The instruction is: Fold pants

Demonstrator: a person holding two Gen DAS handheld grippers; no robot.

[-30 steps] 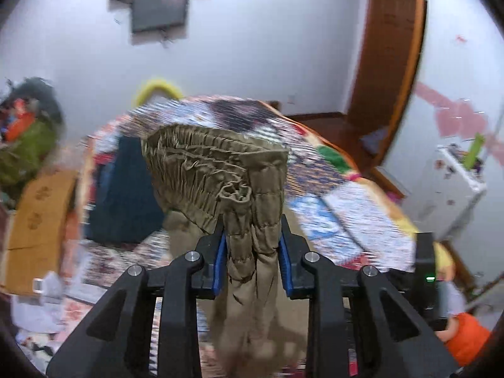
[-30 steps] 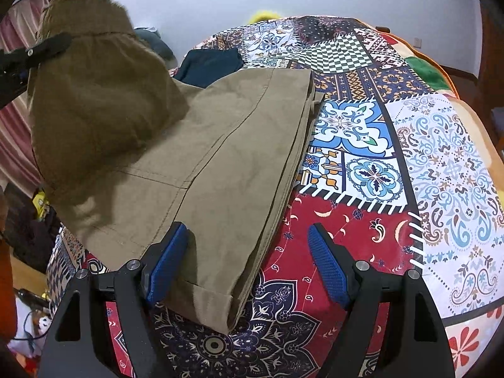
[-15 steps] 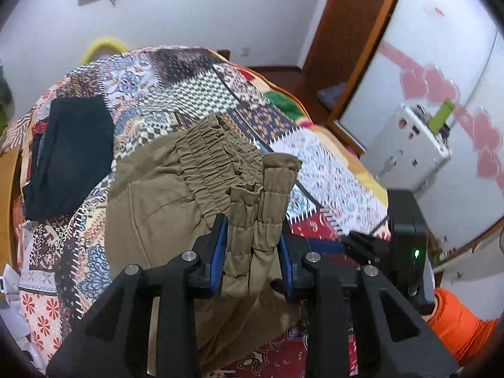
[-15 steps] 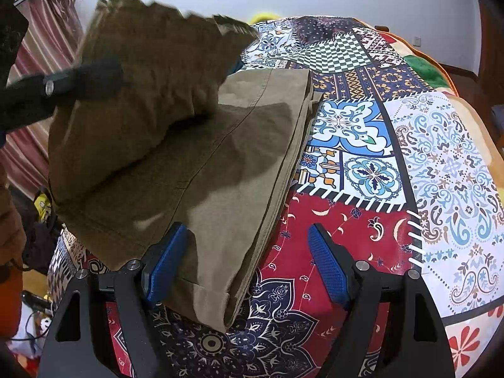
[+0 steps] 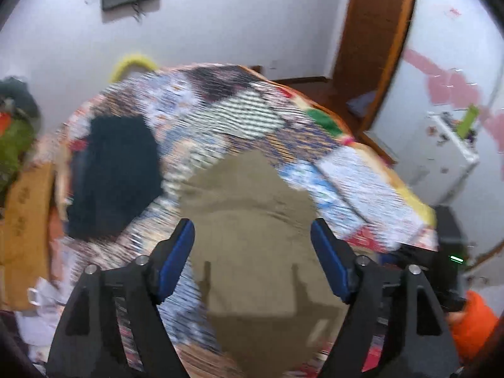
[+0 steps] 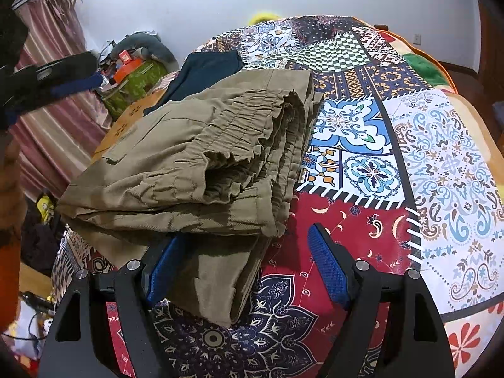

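Pants (image 6: 201,170): folded on quilt (image 6: 441,157), waistband right, overlapping right gripper (image 6: 245,271)'s left finger. Left gripper (image 5: 252,252) above. Both agape, empty.

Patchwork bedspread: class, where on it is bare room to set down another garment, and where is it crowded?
The right half of the patchwork bedspread lies bare, from the khaki pants across to its orange edge; so does the checkered far end. The left side is crowded: the pants, a dark folded garment just behind them, and both open grippers, right gripper and left gripper, by the pants.
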